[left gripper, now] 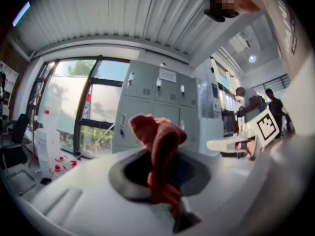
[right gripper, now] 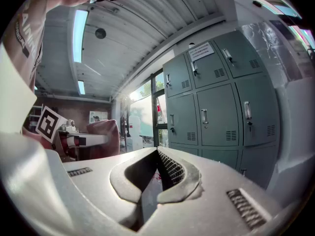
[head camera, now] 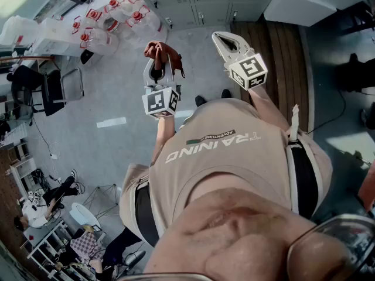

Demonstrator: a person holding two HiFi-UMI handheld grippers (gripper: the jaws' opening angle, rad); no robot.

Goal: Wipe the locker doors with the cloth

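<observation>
A red-brown cloth (head camera: 163, 50) hangs bunched from my left gripper (head camera: 157, 63), which is shut on it and held out in front of the person's chest. In the left gripper view the cloth (left gripper: 156, 134) stands up between the jaws of the left gripper (left gripper: 160, 168). The grey locker doors (head camera: 202, 2) lie ahead across the floor, seen as a bank of doors (left gripper: 157, 95) and again as tall doors (right gripper: 216, 102). My right gripper (head camera: 221, 37) is beside the left one, shut with nothing in it; its tips (right gripper: 158, 154) meet.
Water jugs with red caps (head camera: 111, 19) stand at the far left by a window (left gripper: 81, 107). A black chair (head camera: 55, 89) is on the left. A wooden platform (head camera: 275, 45) and a white cabinet (head camera: 310, 2) lie to the right of the lockers. People sit at the lower left.
</observation>
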